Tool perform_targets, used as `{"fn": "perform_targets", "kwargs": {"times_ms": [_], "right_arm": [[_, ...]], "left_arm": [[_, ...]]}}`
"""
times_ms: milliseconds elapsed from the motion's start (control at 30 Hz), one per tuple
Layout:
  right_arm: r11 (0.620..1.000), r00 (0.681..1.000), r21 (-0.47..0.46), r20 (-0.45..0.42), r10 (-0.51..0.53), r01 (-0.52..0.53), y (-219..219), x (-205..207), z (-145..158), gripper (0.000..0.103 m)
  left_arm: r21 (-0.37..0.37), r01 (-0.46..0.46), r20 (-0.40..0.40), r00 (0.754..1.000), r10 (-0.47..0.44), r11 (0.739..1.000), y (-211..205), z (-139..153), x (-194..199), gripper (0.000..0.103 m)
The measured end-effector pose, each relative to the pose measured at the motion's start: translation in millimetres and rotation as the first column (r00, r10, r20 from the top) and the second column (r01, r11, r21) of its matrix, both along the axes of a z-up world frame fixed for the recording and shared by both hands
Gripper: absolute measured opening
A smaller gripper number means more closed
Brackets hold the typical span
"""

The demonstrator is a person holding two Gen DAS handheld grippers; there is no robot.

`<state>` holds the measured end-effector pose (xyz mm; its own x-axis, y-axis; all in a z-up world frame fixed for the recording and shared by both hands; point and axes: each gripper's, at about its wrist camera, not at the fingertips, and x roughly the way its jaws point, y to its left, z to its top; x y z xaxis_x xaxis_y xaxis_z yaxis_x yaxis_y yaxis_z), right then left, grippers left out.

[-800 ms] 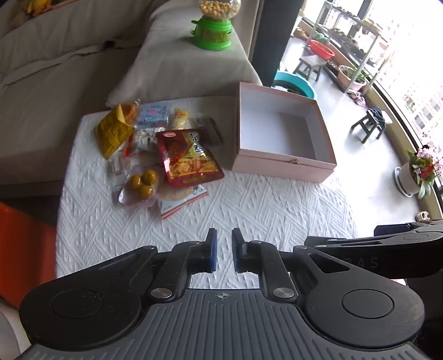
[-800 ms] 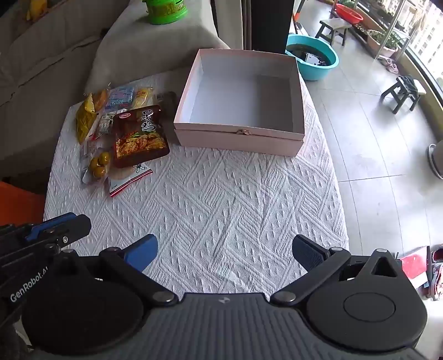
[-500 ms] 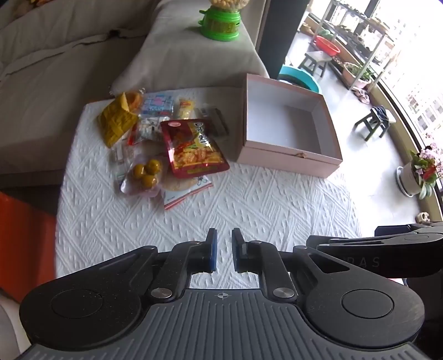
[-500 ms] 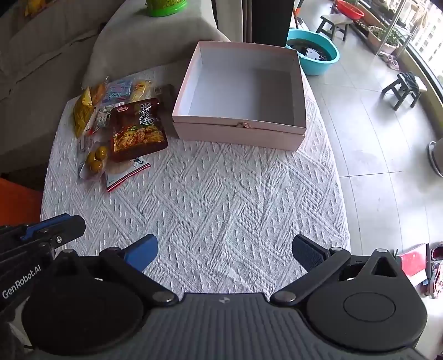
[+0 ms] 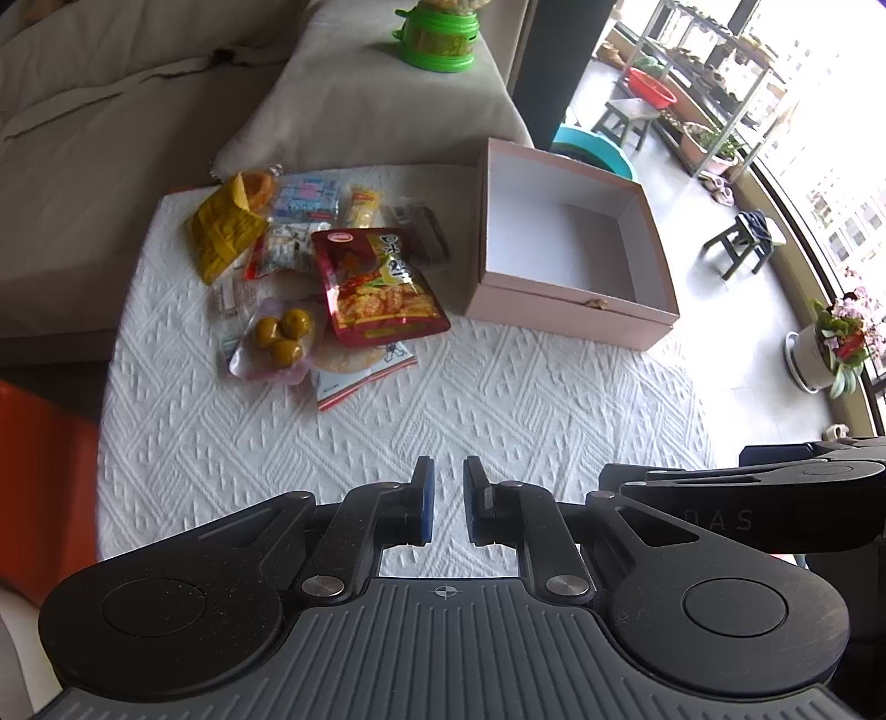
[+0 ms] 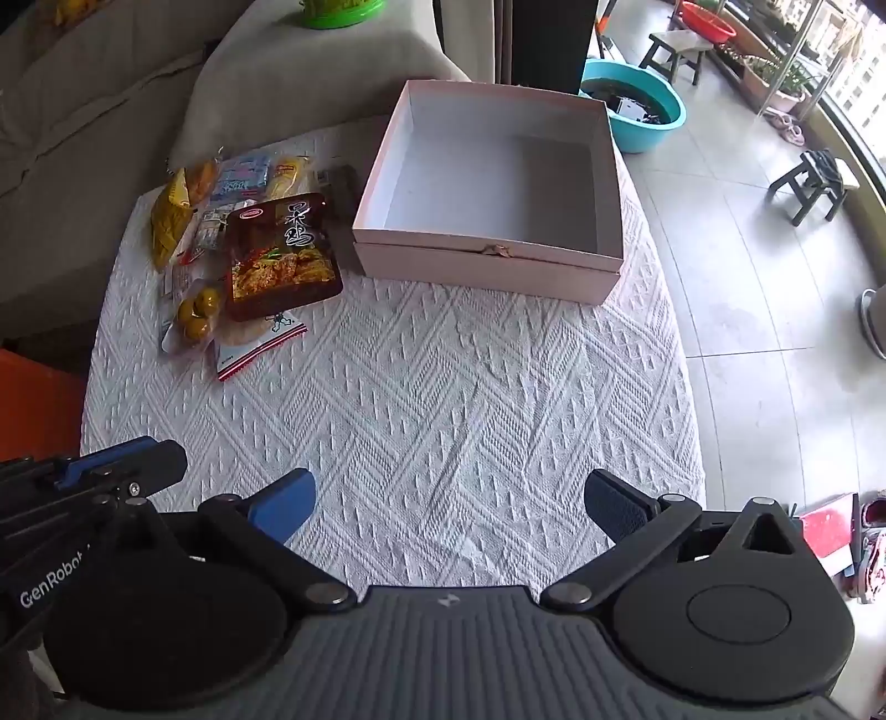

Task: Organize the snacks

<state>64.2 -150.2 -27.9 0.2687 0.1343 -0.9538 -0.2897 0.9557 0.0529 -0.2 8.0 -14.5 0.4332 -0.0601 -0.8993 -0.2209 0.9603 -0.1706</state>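
Note:
A pile of snack packets lies at the far left of the white-cloth table (image 5: 498, 399): a red packet (image 5: 376, 285) on top, a clear bag of yellow-green balls (image 5: 277, 332), a yellow bag (image 5: 224, 232), a blue packet (image 5: 307, 194). An empty pink box (image 5: 570, 310) stands open to their right; it also shows in the right wrist view (image 6: 498, 260), as does the red packet (image 6: 279, 255). My left gripper (image 5: 448, 487) is nearly shut and empty above the near table. My right gripper (image 6: 448, 493) is wide open and empty, also near.
A grey sofa (image 5: 138, 111) lies behind the table, with a green-based jar (image 5: 437, 39) on its arm. A teal basin (image 6: 637, 105), stools (image 6: 814, 183) and a flower pot (image 5: 830, 349) stand on the tiled floor at right. An orange object (image 5: 39, 432) sits at the left.
Both grippers have moved forward and slightly lower toward the snacks and box, which now look larger. Neither gripper's jaws have changed.

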Motion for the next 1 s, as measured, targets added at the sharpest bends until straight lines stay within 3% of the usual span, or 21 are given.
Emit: {"fn": "perform_targets", "kwargs": {"times_ms": [1000], "right_arm": [[1.0,1.0,0.007,-0.008,-0.007,0.007,-9.6,2.6,-2.4,0.103]], "left_arm": [[-0.023,0.004,-0.009,1.0,-0.004,1.0,-5.8,-2.5,4.8,0.015]]}}
